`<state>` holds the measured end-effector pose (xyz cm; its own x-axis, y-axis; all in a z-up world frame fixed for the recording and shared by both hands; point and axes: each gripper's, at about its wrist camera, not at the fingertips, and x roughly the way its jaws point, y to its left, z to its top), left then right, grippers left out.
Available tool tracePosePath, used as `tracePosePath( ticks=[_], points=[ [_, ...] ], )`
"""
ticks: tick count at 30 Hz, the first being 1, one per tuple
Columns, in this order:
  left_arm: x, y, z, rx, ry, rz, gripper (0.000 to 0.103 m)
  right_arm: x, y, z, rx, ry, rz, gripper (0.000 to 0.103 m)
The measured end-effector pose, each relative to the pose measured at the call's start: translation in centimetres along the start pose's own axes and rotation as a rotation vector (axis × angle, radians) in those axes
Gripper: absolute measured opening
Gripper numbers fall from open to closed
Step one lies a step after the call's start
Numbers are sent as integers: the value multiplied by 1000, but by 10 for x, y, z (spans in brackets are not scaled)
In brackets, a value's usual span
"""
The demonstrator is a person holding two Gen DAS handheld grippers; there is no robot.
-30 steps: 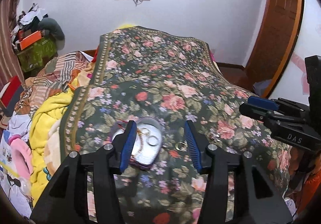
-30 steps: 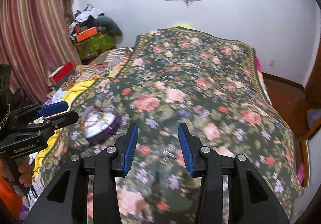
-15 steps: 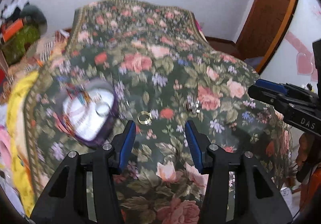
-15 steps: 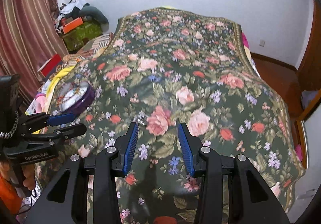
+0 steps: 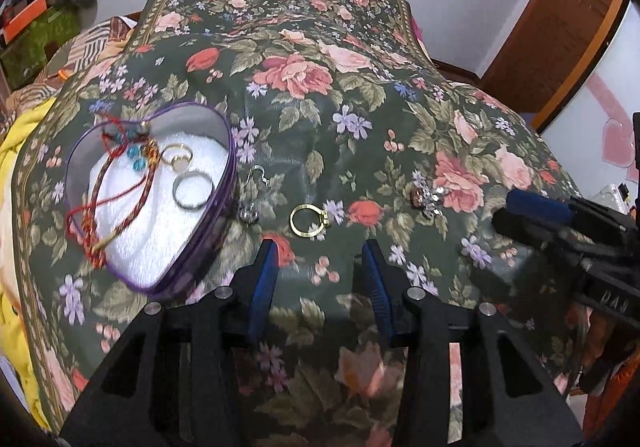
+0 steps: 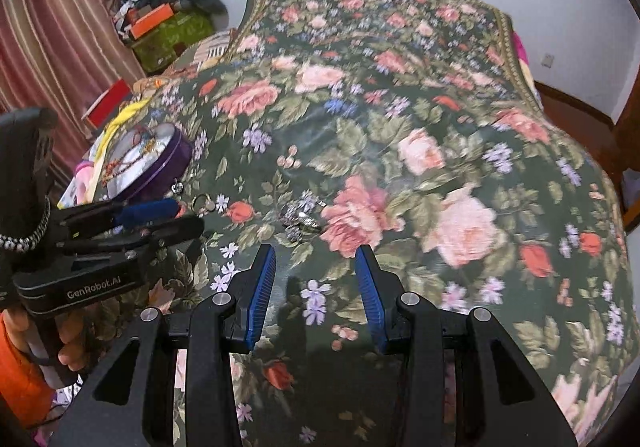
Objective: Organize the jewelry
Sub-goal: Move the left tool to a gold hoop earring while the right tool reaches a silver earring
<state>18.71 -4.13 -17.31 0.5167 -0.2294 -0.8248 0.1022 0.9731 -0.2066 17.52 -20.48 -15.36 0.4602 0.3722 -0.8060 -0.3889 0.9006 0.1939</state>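
Note:
A purple heart-shaped box [image 5: 208, 243] lies on the floral bedspread, holding red cord bracelets [image 5: 120, 183], a silver ring [image 5: 193, 191] and a thin gold ring [image 5: 177, 154]. Beside it lie a silver hook earring [image 5: 250, 203], a gold ring [image 5: 308, 221] and a sparkly silver piece [image 5: 428, 199]. My left gripper [image 5: 320, 251] is open and empty just in front of the gold ring. My right gripper [image 6: 315, 255] is open and empty just in front of the sparkly piece [image 6: 300, 217]. The box [image 6: 160, 163] shows at left in the right wrist view.
The floral bedspread [image 5: 320, 95] covers a bed. A yellow blanket [image 5: 16, 151] and striped cloth lie at its left. Clutter and a green box [image 6: 172, 31] stand by the curtain [image 6: 52, 27]. A wooden door [image 5: 560, 19] is at right.
Both grippers have dropped closer to the bedspread. The left one now faces the gold ring, the right one the sparkly piece. Both stay open.

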Motion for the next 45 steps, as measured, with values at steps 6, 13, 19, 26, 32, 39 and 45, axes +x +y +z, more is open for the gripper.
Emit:
tracePosePath(
  ticks=[6,13,19,26,32,39,45],
  points=[
    [12,1,10,24,9,-12,38,17,4,1,-3,56,28,38],
    [20,-3,13,61,-2,9,36,30,11,7,-15,77,39,38],
    [20,2,12,44,-12,5,24,36,14,8,-23,70,5,23],
    [18,-5,9,64,-17,11,24,37,11,10,-9,61,-10,12],
    [10,-7,5,57,-20,-4,24,27,16,8,-30,38,-24,12],
    [-4,-3,1,41,-40,-5,24,8,17,1,-42,6,-40,12],
    [-22,-2,1,30,-72,-6,24,-8,16,3,-25,-29,-32,12]
  ],
)
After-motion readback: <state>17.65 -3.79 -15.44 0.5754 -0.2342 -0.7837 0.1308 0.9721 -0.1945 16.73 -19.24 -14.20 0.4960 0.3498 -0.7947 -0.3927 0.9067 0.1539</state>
